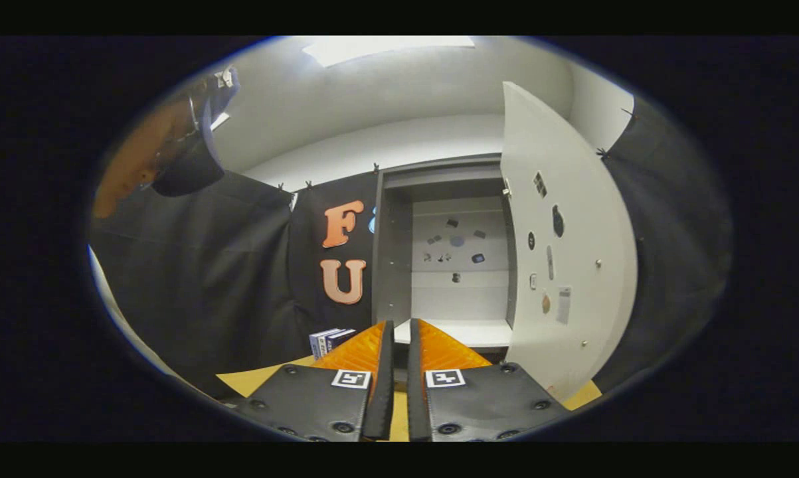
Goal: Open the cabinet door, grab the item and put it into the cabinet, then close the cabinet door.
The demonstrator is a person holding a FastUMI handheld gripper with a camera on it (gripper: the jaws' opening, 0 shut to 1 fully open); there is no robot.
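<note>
Yellow tabletop (253, 380), boxy cabinet (439, 265) beyond, flat door (558, 265) swung wide; tool (400, 328) clenched, empty.

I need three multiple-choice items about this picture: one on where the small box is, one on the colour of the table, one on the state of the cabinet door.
1. Where does the small box stand?
A. on the table, left of the fingers
B. on the cabinet shelf
C. between the fingers

2. What colour is the table?
A. yellow
B. green
C. red

3. What is the state of the cabinet door?
A. shut
B. swung open to the right
C. taken off

Key: 1 A, the box stands on the table beside the cabinet, left of the gripper, whose fingers are nearly together on nothing; 2 A, the bare top is yellow; 3 B, the door's inner face shows beside the open inside.
</note>
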